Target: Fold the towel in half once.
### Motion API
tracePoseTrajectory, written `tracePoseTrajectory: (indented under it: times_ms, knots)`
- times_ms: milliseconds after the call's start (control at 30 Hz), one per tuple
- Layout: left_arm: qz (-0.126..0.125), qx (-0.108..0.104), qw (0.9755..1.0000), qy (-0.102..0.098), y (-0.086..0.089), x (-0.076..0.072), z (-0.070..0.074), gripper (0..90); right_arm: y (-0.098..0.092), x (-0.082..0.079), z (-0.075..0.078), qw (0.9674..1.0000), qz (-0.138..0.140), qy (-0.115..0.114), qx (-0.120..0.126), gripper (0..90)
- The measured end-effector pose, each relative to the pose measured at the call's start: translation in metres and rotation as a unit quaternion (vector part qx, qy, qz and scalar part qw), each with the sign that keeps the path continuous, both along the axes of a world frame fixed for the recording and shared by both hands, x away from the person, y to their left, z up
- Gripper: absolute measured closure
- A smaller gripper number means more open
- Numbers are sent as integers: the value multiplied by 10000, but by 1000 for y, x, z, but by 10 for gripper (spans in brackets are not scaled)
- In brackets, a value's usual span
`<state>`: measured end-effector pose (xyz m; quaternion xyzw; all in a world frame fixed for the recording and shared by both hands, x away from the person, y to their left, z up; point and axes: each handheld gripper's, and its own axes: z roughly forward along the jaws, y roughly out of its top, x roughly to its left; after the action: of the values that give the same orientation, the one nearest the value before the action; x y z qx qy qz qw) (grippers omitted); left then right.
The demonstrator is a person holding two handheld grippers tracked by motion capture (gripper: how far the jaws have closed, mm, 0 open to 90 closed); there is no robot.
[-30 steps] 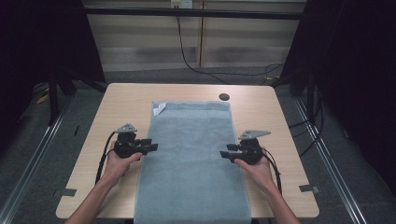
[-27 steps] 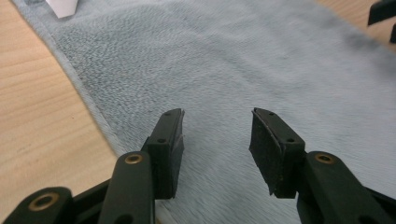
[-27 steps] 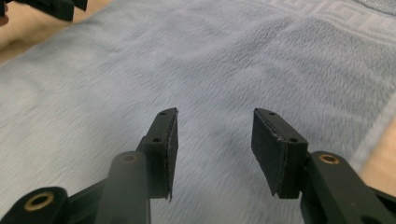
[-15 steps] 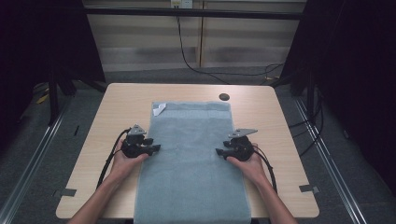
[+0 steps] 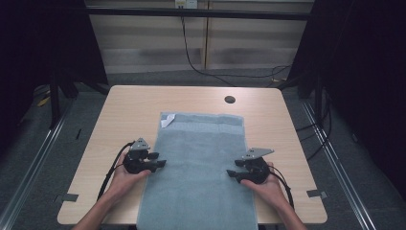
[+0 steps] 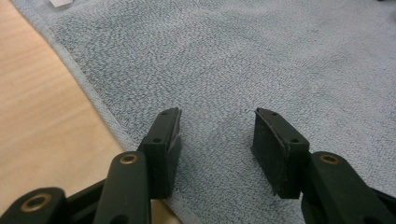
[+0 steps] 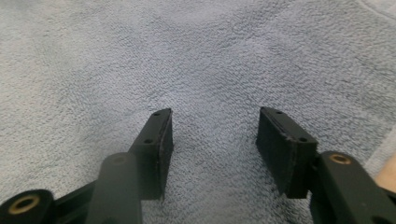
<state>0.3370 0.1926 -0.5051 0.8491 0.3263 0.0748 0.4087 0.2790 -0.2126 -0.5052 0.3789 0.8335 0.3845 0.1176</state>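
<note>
A blue-grey towel [image 5: 203,163] lies flat along the middle of the table, and its near end hangs over the front edge. My left gripper [image 5: 160,160] is open just above the towel's left edge [image 6: 93,98], with only terry cloth under its jaws. In the left gripper view its fingertips [image 6: 170,116] stand well apart around the left gripper [image 6: 217,114]. My right gripper [image 5: 231,173] is over the towel's right side, and its jaws have just been opening. The right gripper [image 7: 215,112] has nothing between its pads; the towel [image 7: 201,60] lies beneath.
A white tag [image 5: 167,120] is folded up at the towel's far left corner. A dark round hole [image 5: 230,99] sits in the wooden table [image 5: 124,110] beyond the towel. Bare wood [image 6: 37,107] borders the towel on both sides. Dark floor and cables surround the table.
Both grippers have moved inward from the bare wood onto the towel's side edges and slightly toward the near edge. The right jaws stand wider.
</note>
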Motion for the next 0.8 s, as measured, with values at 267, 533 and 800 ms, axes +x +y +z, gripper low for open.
tracePoseTrajectory:
  times_ms: [267, 533, 800]
  knots:
    - [-208, 35, 9997, 87, 4, -26, 2, 509, 0, -24, 0, 9999, 112, -19, 31, 457]
    - [-369, -57, 9990, 259, 11, -52, 4, 476, -2, -48, 3, 9991, 238, 237, 240, 457]
    - [-366, -46, 9985, 393, 13, -61, 8, 474, -3, -56, 6, 9979, 326, 383, 401, 393]
